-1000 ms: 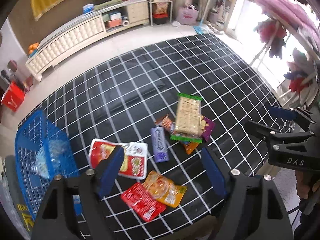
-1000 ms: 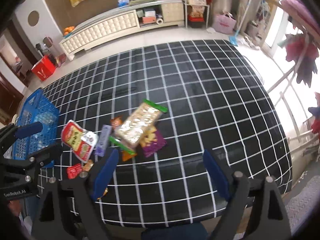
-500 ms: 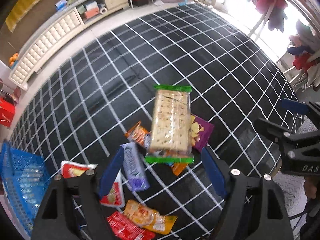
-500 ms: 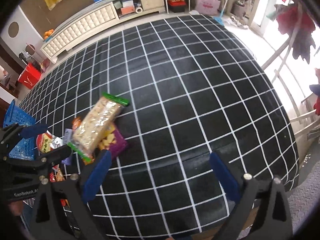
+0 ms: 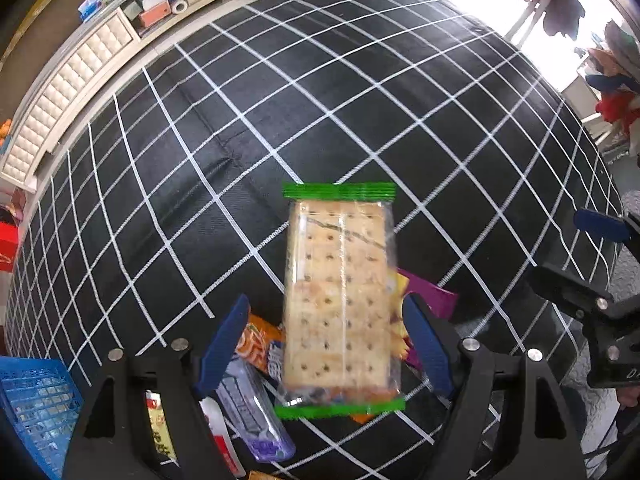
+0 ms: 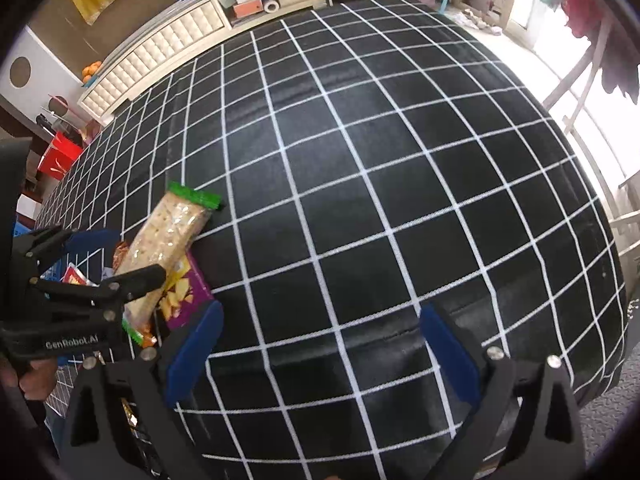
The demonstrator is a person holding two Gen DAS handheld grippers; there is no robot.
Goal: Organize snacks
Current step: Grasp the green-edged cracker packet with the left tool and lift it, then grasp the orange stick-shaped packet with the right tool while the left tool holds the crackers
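Note:
A clear cracker pack [image 5: 338, 300] with green ends lies on top of a pile of snacks on the black grid tablecloth [image 5: 280, 100]. My left gripper [image 5: 325, 320] is open, its blue pads on either side of the pack's near half with small gaps. Under the pack are a purple chip packet [image 5: 430, 300], an orange packet [image 5: 260, 340] and a lavender bar [image 5: 252, 416]. My right gripper [image 6: 320, 312] is open over bare cloth, right of the cracker pack [image 6: 168, 240] and purple chip packet [image 6: 184, 292]. The right wrist view shows the left gripper [image 6: 116, 256] low over the pile.
A blue basket [image 5: 32, 404] stands at the table's near left corner. A red and white packet [image 5: 216, 432] lies beside the lavender bar. A hand [image 6: 36, 376] holds the left gripper. The right gripper [image 5: 564, 246] hovers right of the pile. Cabinets [image 6: 160, 52] line the far wall.
My left gripper has moved forward and down from the near packets to straddle the cracker pack. My right gripper has come closer to the cloth. Both stayed open.

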